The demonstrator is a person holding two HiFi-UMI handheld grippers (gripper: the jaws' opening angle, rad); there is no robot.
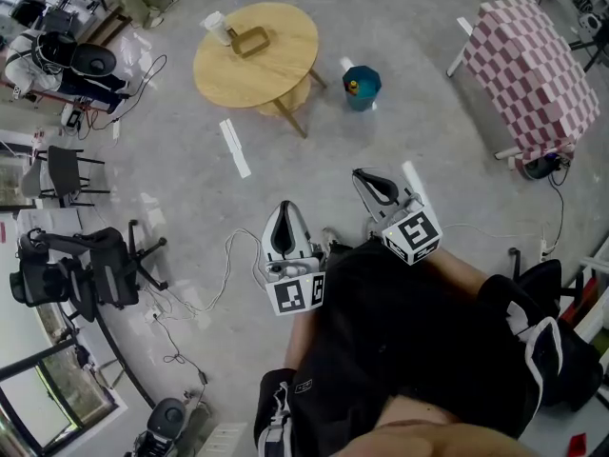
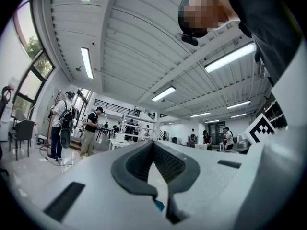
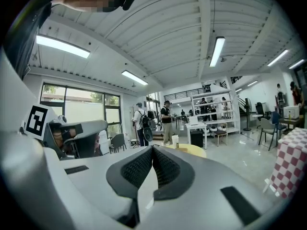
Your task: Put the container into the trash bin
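Container (image 1: 217, 27) waits on far round desk (image 1: 276, 65), approach pending
Left tongs (image 1: 285, 209) and right tongs (image 1: 367, 175) pressed together, empty; next, likely: walk over, spread one pair round it.

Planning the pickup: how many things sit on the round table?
2: a white container at the table's far left edge, and a brown tray beside it, nearer the middle. Nothing looks hidden behind them.
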